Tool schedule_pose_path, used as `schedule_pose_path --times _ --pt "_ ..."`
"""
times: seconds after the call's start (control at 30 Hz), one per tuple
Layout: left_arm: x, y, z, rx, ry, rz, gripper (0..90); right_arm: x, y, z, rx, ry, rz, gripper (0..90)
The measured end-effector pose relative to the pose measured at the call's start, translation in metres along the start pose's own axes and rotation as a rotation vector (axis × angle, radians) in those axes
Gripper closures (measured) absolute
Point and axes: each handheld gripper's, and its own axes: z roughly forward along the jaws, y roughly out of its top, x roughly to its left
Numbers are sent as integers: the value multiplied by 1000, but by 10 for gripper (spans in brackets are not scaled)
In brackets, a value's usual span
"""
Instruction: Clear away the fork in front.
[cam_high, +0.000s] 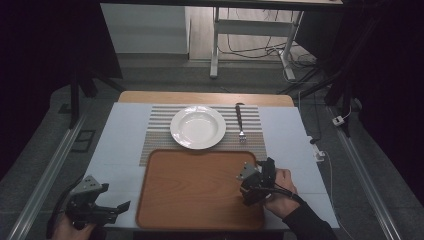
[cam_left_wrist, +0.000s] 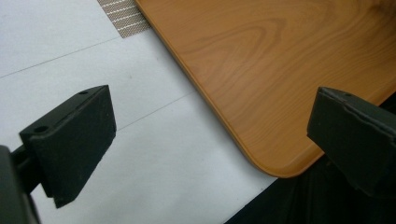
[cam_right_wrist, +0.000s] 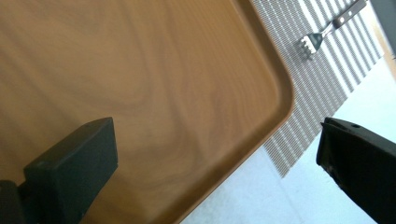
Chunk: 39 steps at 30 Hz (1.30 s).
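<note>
High view: right tongs (cam_high: 248, 192) gape wide over wooden tray (cam_high: 195, 190); left tongs (cam_high: 117, 209) wide, empty, at tray's near-left corner; plate (cam_high: 198, 126), fork (cam_high: 240, 121) on placemat (cam_high: 155, 131).

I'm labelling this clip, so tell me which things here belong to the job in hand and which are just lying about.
In the job: wooden tray, with the open right hand-held gripper over it and the open left hand-held gripper beside its near left corner.

Lying about: white plate, fork, striped placemat.
</note>
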Motion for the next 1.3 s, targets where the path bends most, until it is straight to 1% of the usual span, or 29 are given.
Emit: schedule_pose_path --times 0.13,0.23,0.3,0.4,0.43,0.47,0.5,0.57,0.67,0.7,0.73,0.8,0.87,0.9,0.93,0.97,1.0,1.03,1.07,1.1,1.17,1.23,1.27,1.3 --pt "0 0 0 0 0 -2 15 -2 5 5 11 -39 -48 0" --pt "0 0 0 0 0 -2 15 -6 9 10 15 -67 -88 0" --pt "0 0 0 0 0 -1 15 -7 10 12 24 -73 -88 0" --pt "0 0 0 1 -1 -2 15 -14 14 19 39 -92 -128 0" --pt "0 0 0 1 -1 -3 15 -15 15 21 39 -94 -124 0" --pt "0 0 0 1 -1 -3 15 -17 16 23 42 -106 -128 0" --pt "0 0 0 1 -2 -3 15 -19 16 25 51 -108 -137 0" --pt "0 0 0 1 -2 -5 15 -22 18 29 52 -115 -133 0" --pt "1 0 0 2 -4 -5 15 -29 20 32 58 -125 -151 0" --pt "1 0 0 2 -4 -5 15 -29 20 32 58 -125 -151 0" --pt "1 0 0 3 -3 -4 15 -34 22 34 63 -136 -154 0" --pt "1 0 0 2 -3 -4 15 -39 24 37 77 -141 -145 0" --pt "1 0 0 3 -4 -6 15 -45 26 41 76 -148 -153 0" --pt "1 0 0 3 -4 -6 15 -45 27 42 82 -154 -143 0" --pt "1 0 0 3 -5 -6 15 -49 28 44 79 -157 -158 0" --pt "1 0 0 3 -5 -6 15 -50 29 45 87 -153 -151 0" --pt "1 0 0 3 -5 -6 15 -53 30 47 84 -149 -156 0" --pt "1 0 0 3 -5 -6 15 -55 32 49 88 -169 -170 0" --pt "1 0 0 3 -5 -6 15 -57 33 50 89 -170 -163 0" --pt "1 0 0 3 -6 -6 15 -60 35 52 89 -178 -173 0" --pt "1 0 0 3 -6 -6 15 -64 38 55 93 -186 -177 0" --pt "1 0 0 3 -5 -6 15 -67 40 58 92 -183 -171 0" --pt "1 0 0 3 -5 -7 15 -71 43 62 96 -202 -183 0" --pt "1 0 0 3 -6 -7 15 -73 45 63 102 -204 -193 1"
